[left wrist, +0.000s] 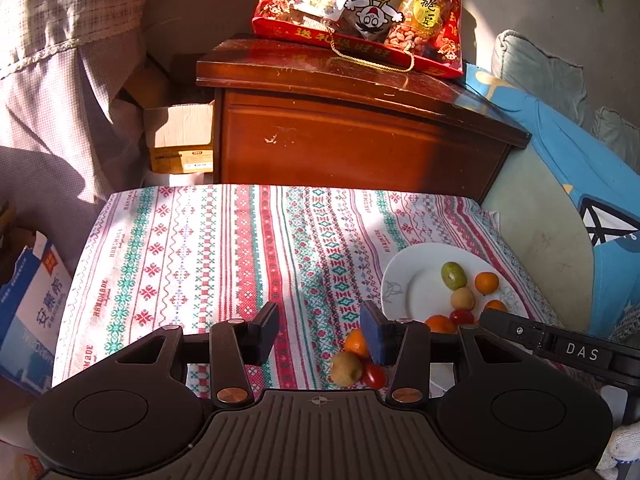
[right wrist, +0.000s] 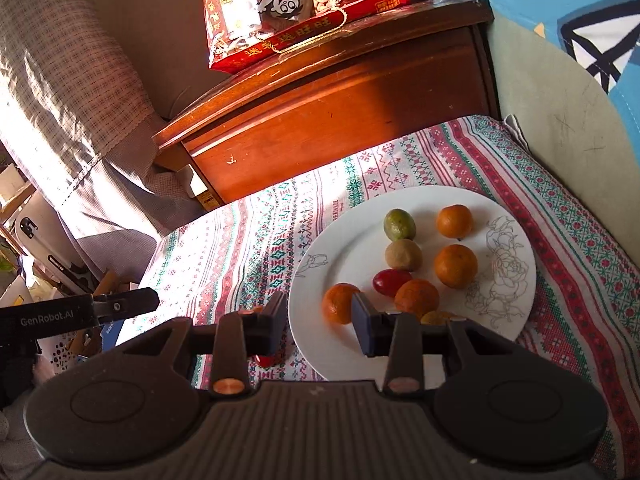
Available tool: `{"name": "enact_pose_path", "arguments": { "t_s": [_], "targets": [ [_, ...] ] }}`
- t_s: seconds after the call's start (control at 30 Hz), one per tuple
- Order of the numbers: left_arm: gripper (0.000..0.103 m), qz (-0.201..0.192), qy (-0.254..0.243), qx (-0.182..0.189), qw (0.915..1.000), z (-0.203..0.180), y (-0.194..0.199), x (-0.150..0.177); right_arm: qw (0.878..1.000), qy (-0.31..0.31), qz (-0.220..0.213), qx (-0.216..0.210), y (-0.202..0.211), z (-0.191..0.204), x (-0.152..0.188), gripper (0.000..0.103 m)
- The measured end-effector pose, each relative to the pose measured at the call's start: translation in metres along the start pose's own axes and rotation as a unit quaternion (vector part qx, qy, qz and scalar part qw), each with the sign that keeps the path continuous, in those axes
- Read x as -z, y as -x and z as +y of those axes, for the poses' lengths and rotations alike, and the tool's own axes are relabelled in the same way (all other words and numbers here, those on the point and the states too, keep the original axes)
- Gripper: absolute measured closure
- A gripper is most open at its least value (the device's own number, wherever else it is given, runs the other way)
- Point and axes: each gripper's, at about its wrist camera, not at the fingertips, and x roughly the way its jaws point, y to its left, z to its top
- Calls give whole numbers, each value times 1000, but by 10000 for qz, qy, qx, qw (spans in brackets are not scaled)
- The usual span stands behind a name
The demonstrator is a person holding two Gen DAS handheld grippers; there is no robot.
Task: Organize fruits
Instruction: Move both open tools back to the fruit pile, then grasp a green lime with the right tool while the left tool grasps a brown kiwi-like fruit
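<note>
A white plate lies on the patterned cloth, at the right in the left wrist view. It holds several small oranges, a green fruit, a brown kiwi-like fruit and a red tomato. Off the plate on the cloth lie an orange, a brown kiwi and a red tomato. My left gripper is open and empty, just left of these three. My right gripper is open over the plate's near left rim, an orange between its fingers.
A dark wooden cabinet stands behind the cloth-covered table, with a red snack bag on top. Cardboard boxes sit at the left. A blue cushion and a green surface lie at the right.
</note>
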Motion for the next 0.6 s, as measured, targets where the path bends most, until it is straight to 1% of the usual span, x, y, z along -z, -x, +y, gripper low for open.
{"name": "enact_pose_path", "arguments": {
  "t_s": [0.07,0.13,0.27,0.43,0.53,0.6],
  "targets": [
    [59,27,90,-41,9999,7,3,3,9999,14,82,-113,1,7,8,65],
    [59,26,75,-111,9999,12,5,7,9997,59,153,-205,0,14,16,65],
    [59,122,96,-199,9997,20,3,12,9985,182,346,-394,-4,31,32,62],
    [59,212,122,-306,9992,28,0,17,9966,378,557,-476,-13,46,45,61],
    [59,252,109,-358,9990,31,-1,19,9961,416,625,-465,-19,50,48,57],
    [59,273,104,-402,9988,33,-2,20,9959,434,662,-449,-24,51,49,56]
  ]
}}
